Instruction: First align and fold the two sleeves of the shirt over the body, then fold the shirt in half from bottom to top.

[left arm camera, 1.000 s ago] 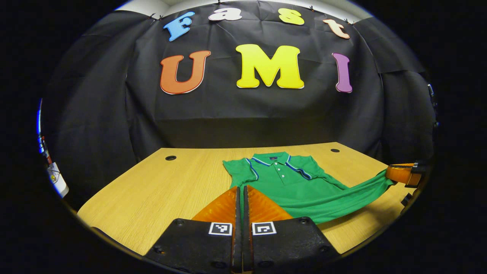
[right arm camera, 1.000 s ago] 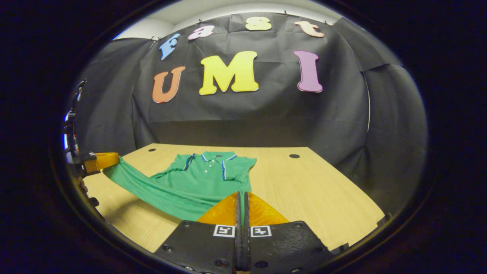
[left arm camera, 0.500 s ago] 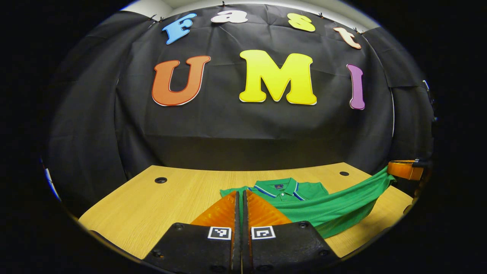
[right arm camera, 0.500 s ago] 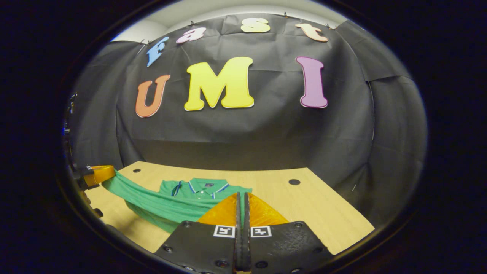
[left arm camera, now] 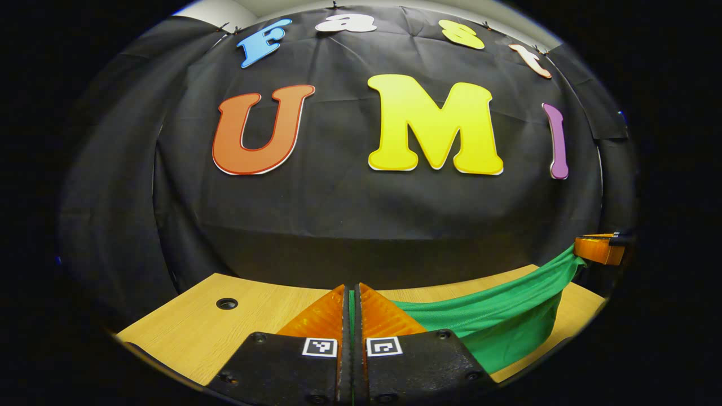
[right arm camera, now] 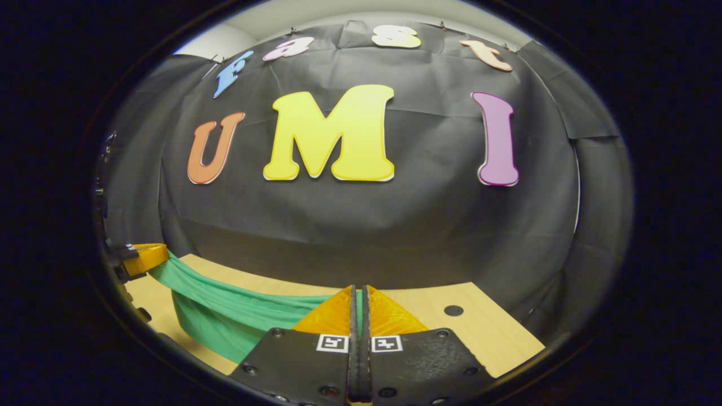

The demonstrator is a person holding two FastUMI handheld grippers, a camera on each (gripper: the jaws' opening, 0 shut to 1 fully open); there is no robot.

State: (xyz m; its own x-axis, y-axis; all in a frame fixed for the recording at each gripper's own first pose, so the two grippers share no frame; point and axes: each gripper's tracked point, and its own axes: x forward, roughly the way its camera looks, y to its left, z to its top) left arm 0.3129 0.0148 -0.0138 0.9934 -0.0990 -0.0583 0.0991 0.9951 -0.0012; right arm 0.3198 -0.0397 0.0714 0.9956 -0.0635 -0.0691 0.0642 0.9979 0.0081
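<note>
The green shirt [left arm camera: 496,304] hangs as a taut band above the wooden table [left arm camera: 186,332], stretched between both grippers. My left gripper [left arm camera: 351,288] is shut on the shirt's hem, a thin strip of green cloth showing between its fingers. The right gripper [left arm camera: 599,250] holds the other end of the band at the far right of the left gripper view. In the right gripper view, my right gripper [right arm camera: 359,288] is shut on the shirt [right arm camera: 225,310], and the left gripper [right arm camera: 144,255] pinches the far end at the left. The lifted cloth hides the collar and sleeves.
The black cloth wall rises close behind the table's far edge. A round cable hole [left arm camera: 227,303] sits in the table's far left corner, another hole [right arm camera: 453,310] in the far right corner. Bare wood [right arm camera: 479,338] lies right of the shirt.
Both grippers have carried the held hem forward toward the back wall. The collar and sleeves, visible earlier on the table, are now hidden under the lifted cloth. The wall looms larger.
</note>
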